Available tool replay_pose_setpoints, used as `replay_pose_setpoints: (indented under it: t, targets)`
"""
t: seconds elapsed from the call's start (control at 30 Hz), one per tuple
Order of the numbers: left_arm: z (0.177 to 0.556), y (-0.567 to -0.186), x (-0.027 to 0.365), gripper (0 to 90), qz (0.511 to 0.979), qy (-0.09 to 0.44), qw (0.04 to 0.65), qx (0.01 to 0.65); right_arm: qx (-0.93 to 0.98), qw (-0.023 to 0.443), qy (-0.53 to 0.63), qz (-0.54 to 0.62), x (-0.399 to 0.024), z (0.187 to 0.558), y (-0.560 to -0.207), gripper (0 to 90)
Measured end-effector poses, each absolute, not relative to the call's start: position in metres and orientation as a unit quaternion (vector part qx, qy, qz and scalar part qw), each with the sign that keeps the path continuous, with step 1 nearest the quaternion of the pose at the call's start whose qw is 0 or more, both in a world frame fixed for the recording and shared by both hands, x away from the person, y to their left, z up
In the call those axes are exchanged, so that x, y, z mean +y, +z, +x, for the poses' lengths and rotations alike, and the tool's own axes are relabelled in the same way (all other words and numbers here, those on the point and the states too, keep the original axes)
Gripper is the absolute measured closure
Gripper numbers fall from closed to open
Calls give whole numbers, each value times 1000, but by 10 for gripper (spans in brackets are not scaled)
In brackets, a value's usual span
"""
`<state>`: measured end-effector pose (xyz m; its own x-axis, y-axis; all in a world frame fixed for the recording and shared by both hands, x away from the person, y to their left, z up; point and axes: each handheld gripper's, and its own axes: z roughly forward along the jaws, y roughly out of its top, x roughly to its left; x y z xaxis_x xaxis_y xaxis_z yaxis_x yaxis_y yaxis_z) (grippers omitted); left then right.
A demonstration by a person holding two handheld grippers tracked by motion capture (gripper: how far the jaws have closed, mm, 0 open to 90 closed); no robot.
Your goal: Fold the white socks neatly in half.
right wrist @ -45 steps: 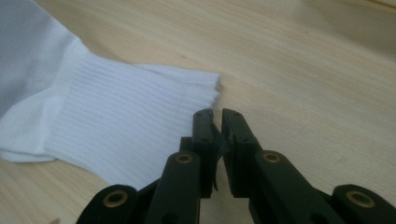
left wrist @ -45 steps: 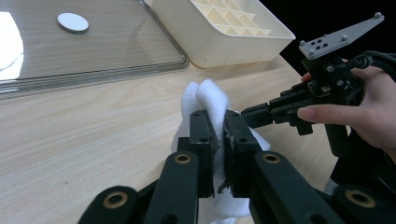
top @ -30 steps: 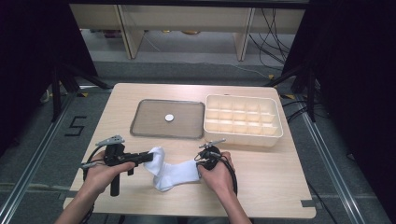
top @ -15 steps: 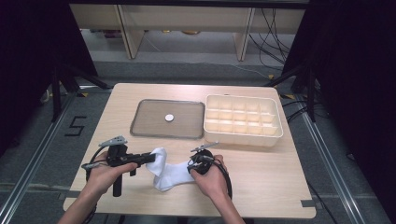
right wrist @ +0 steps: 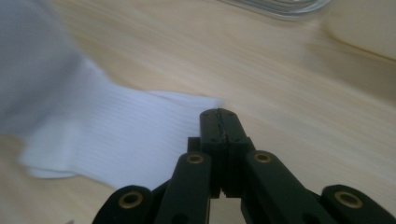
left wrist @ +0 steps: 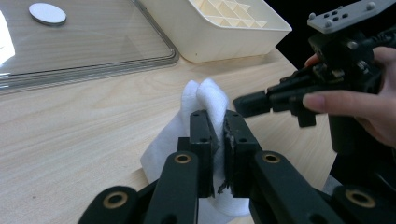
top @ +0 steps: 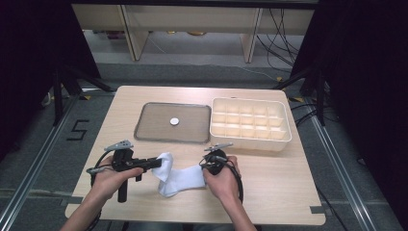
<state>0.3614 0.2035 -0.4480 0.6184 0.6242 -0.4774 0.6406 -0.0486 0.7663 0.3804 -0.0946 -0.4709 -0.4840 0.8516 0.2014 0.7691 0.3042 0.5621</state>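
1. sock [top: 179, 174] lies on the table [top: 269, 192], well in front of the lid [top: 192, 131] (white, half bunched), between the two grippers.
2. left gripper [left wrist: 217, 133] is clamped on a raised fold of the sock's left end; the fold sticks up past the tips.
3. right gripper [right wrist: 219, 115] has just closed at the sock's right edge. jaws meet flat with no cloth seen between them, so i judge it holds nothing.
4. risk: if the right hand pulls now it comes away empty, and the sock stays bunched, hanging from the left grip alone.
5. risk: the left grip is only on a thin fold, so a hard tug could slip it out.
6. surroundings: the lid lies flat with a small white disc [top: 174, 121] on it, and the tray [top: 250, 139] (cream, many cells) is just right of the lid.
7. nothing stands between the sock and the lid. the two grippers are close together, so a clash is possible if they close in further.
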Motion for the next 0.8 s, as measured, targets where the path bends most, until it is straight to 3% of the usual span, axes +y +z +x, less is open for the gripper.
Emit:
replay_pose_setpoints:
  t: [0.03, 0.8]
  targets:
    - [362, -448, 203, 834, 724, -7, 534, 437, 805, 97, 276, 516, -104, 384, -475, 900]
    - [374, -453, 191, 833, 735, -8, 519, 436, 823, 73, 266, 497, -79, 373, -492, 900]
